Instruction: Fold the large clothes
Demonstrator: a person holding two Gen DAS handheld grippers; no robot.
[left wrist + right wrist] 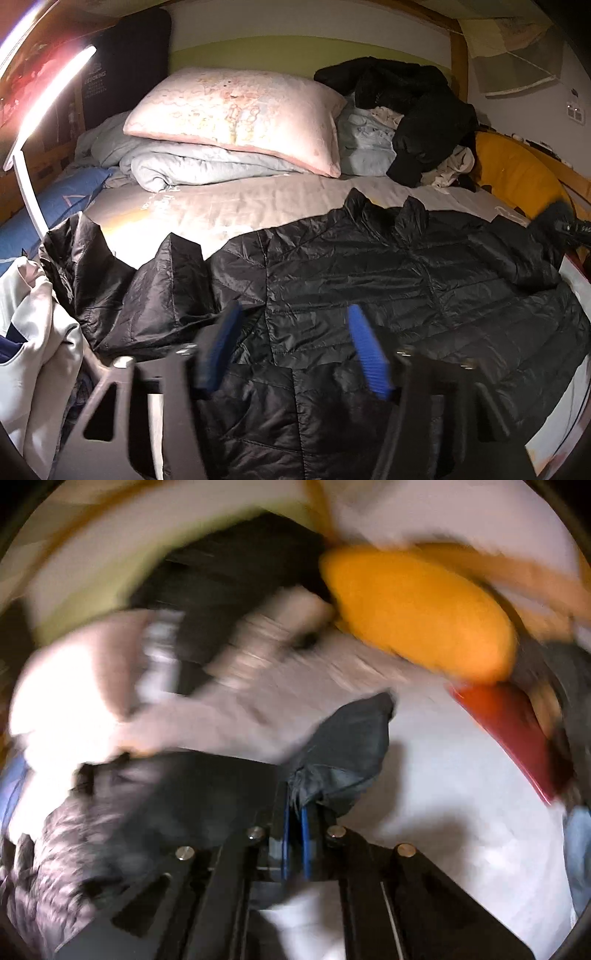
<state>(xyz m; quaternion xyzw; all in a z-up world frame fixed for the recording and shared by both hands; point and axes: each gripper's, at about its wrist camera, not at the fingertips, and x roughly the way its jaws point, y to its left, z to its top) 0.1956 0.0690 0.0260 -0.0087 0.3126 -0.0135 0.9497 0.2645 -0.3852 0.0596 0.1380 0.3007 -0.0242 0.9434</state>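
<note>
A black quilted puffer jacket (pixel 388 280) lies spread across the bed, one sleeve (pixel 122 280) bunched up at the left. My left gripper (pixel 293 314) hovers low over the jacket's near part. Its blue pads (pixel 369 354) stand apart, with the fabric under them and nothing pinched. In the blurred right wrist view, my right gripper (pixel 295 812) is shut on a dark end of the jacket (pixel 347 746), which sticks up out of the jaws. More of the jacket (pixel 110 812) trails off to the left.
A pink pillow (pixel 236 118) rests on a folded pale blue quilt (pixel 184 166) at the head of the bed. Beside it are a heap of dark clothes (pixel 413 110) and an orange cushion (pixel 517 177) (pixel 417 613). A lit lamp (pixel 48 99) and pale clothing (pixel 33 332) are at the left.
</note>
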